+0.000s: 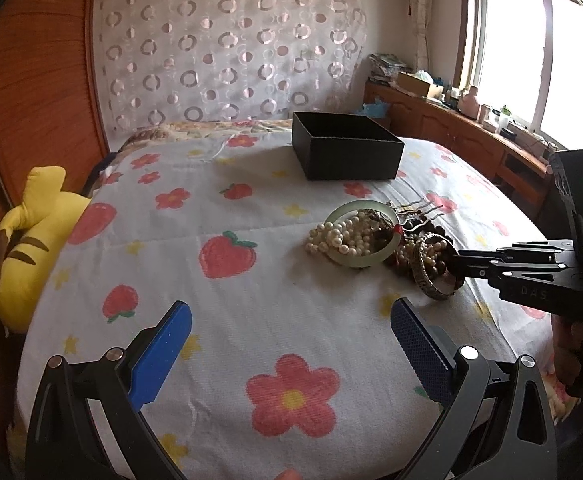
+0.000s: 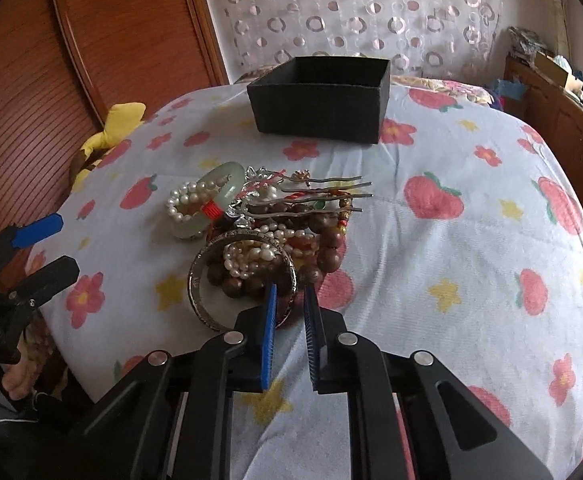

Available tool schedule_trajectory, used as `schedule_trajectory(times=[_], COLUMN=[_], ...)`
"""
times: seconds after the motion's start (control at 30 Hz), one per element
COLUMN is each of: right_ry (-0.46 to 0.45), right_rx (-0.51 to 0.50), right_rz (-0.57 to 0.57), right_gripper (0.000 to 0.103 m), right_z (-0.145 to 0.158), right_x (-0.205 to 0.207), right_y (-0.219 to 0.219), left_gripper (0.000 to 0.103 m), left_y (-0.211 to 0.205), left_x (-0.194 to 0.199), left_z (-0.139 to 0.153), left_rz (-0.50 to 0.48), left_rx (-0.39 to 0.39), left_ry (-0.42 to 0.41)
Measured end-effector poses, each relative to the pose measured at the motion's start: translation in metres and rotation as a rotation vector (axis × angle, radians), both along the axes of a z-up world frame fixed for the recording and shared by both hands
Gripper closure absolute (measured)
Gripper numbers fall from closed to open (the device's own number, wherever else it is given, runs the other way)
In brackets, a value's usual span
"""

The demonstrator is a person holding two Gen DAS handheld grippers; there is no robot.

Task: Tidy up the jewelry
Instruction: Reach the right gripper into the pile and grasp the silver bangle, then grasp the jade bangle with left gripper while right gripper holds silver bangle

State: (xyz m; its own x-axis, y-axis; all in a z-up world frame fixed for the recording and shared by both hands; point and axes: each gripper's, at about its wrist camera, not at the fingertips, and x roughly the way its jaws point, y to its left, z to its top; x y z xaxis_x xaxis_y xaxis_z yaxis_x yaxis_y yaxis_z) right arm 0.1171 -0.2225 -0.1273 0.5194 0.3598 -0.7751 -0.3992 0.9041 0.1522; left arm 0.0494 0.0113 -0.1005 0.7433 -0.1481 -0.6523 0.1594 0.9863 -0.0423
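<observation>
Box (image 2: 319,100) ahead of the jaws shows nothing inside; far wall visible only. Jewelry pile (image 2: 259,232) lies unsorted on the bed. Right gripper (image 2: 290,312) jaws, narrowly parted, straddle the bangle (image 2: 199,300) rim; grip unconfirmed. Left gripper (image 1: 291,320) jaws wide, idle. Everything remains.

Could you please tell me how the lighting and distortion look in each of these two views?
Left wrist view: the bright window at upper right is blown out white, and fisheye bends the flower-and-strawberry bedspread. Right wrist view: lighting is even and dimmer, with no glare; the open black cardboard box stays sharp, while dark vignetting fills the corners.
</observation>
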Motion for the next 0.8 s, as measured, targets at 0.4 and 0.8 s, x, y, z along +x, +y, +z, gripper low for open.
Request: schedule_trajectory(times=[0.4,0.8], right_ry=[-0.155,-0.174], right_rx=[0.031,-0.039], right_rz=[0.001,-0.090], right_gripper=[0.099,0.099], right_z=[0.038,0.025], right_x=[-0.028,-0.023], right_y=[-0.016,-0.058], left_gripper=[0.006,0.006], left_y=[-0.007,-0.033], left_x=[0.003,0.049], left_z=[0.000,0.012], left_rz=[-0.037,-0.218], left_rx=[-0.027,-0.045], left_ry=[0.015,0.065])
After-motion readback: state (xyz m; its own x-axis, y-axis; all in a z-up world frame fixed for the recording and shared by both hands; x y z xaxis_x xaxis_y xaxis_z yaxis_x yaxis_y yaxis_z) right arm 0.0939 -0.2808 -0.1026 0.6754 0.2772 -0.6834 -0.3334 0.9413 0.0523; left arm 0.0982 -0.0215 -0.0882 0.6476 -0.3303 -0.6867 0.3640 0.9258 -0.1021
